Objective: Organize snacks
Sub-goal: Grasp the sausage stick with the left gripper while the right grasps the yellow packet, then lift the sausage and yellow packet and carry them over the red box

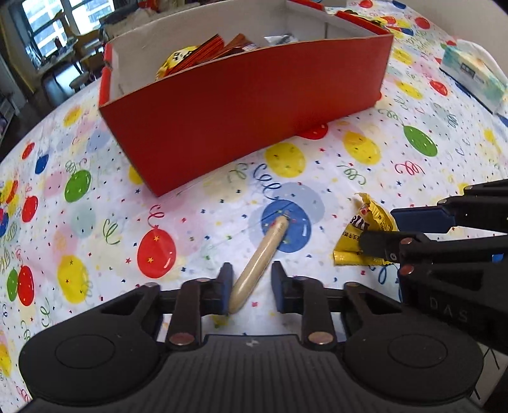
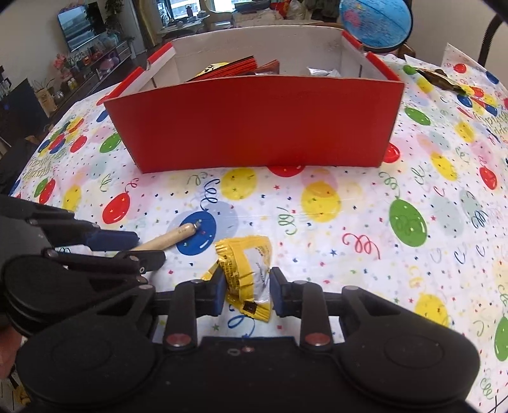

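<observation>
A tan sausage stick (image 1: 266, 241) lies slantwise on the balloon tablecloth (image 1: 95, 222), in front of the red cardboard box (image 1: 247, 104). My left gripper (image 1: 250, 270) is shut on its near end, and one blue pad presses its side. A crumpled yellow snack packet (image 2: 244, 257) lies just right of the stick (image 2: 177, 233). My right gripper (image 2: 246, 279) is shut on it, both pads against the wrapper. Each wrist view shows the other gripper: the right one (image 1: 377, 227) on the packet (image 1: 371, 216), the left one (image 2: 149, 246) on the stick. The box (image 2: 254, 127) holds several packs.
Orange and yellow packs (image 1: 203, 54) lean inside the box's white interior. A tissue pack (image 1: 470, 70) sits at the table's far right. A dark wrapper (image 2: 438, 76) lies behind the box's right corner, near a blue globe (image 2: 374, 22). Furniture stands beyond the table's left edge.
</observation>
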`<action>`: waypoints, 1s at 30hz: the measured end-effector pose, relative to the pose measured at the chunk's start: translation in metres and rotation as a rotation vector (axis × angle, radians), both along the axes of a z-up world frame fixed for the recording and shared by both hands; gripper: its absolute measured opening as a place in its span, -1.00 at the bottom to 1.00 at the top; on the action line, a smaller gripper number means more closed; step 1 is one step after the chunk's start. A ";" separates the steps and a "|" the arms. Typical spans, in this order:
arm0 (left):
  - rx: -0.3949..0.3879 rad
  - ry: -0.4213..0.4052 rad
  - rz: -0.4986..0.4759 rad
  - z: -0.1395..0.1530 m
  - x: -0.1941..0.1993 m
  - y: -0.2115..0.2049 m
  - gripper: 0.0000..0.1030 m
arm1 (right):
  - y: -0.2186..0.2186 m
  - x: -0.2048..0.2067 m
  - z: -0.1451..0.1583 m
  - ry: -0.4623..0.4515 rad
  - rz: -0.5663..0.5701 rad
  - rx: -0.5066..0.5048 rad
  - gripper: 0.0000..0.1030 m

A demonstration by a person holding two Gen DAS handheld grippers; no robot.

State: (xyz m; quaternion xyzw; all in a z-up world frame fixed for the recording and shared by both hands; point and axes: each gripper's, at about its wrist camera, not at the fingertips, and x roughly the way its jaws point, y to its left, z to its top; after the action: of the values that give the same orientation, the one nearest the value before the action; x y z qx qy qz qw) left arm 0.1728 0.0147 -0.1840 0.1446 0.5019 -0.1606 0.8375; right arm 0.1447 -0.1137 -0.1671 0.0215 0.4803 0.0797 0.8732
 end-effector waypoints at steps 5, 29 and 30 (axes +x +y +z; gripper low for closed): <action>-0.022 0.010 0.032 0.000 -0.003 -0.001 -0.78 | -0.008 -0.010 0.006 -0.021 -0.015 0.007 -0.53; -0.192 0.070 0.389 0.038 -0.037 0.023 -0.80 | -0.062 -0.045 0.045 -0.126 -0.047 0.067 -0.55; -0.195 0.066 0.391 0.040 -0.039 0.022 -0.80 | -0.064 -0.046 0.047 -0.132 -0.043 0.070 -0.55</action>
State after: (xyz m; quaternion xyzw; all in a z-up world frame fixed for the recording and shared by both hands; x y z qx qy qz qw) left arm 0.1337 0.0366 -0.1440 -0.0426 0.5295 -0.0474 0.8459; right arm 0.0983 -0.1777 -0.1204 0.0569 0.4178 0.0790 0.9033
